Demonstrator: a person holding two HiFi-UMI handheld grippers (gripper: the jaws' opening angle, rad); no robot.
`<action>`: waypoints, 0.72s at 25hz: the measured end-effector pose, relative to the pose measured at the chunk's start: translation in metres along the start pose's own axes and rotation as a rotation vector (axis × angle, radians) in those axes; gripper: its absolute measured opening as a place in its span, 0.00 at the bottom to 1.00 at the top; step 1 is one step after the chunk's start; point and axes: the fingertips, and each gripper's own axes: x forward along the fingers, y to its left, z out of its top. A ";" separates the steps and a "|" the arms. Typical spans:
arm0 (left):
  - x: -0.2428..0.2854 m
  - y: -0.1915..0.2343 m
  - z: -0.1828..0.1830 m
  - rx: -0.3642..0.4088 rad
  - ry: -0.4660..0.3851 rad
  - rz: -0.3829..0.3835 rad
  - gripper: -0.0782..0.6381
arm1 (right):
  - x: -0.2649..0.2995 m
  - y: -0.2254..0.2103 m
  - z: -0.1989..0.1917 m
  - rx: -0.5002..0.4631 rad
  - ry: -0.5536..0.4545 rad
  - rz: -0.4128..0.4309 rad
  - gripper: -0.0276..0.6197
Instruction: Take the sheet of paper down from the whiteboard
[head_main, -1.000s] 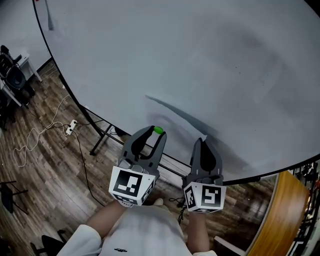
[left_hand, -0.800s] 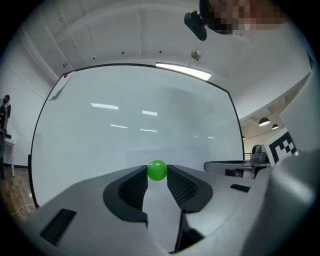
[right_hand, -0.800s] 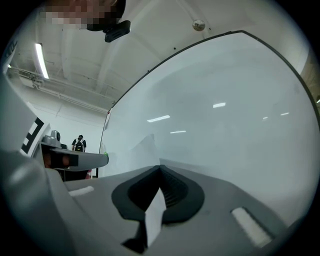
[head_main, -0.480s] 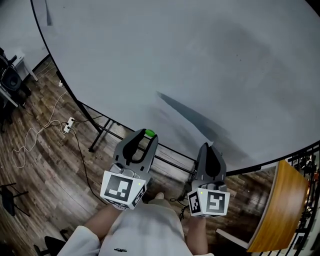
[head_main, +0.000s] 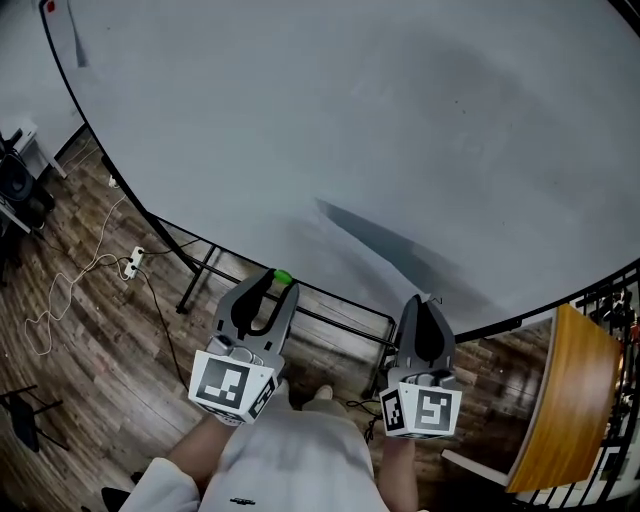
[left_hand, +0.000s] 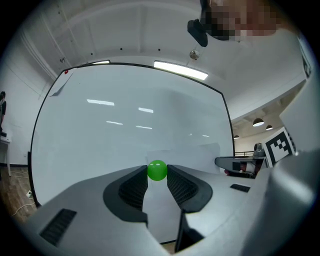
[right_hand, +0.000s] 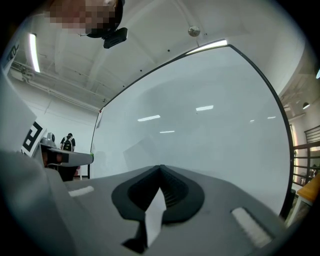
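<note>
The whiteboard fills the upper head view. My left gripper is held just below its bottom edge, shut on a small green round magnet; the magnet sits pinched between the jaw tips in the left gripper view. My right gripper is to the right of it, shut on the white sheet of paper, a sliver of which shows between its jaws. The sheet stands in front of the board and casts a dark wedge of shadow on it.
A wood floor lies below the board, with a power strip and loose white cable at the left. The board's black stand legs stand just left of my left gripper. A curved orange-brown tabletop and black railing are at the right.
Both grippers have drawn down and back from the board. The left one carries the green magnet with it; the right one stays shut on the paper.
</note>
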 end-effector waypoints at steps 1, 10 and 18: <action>-0.001 0.000 -0.001 0.000 0.003 -0.002 0.28 | -0.001 -0.001 -0.001 -0.003 0.003 -0.003 0.06; 0.002 0.001 -0.007 0.005 0.018 -0.014 0.28 | 0.000 -0.010 -0.008 -0.024 0.019 -0.010 0.06; 0.004 -0.002 -0.011 0.009 0.028 -0.016 0.28 | 0.001 -0.017 -0.010 -0.026 0.020 -0.019 0.06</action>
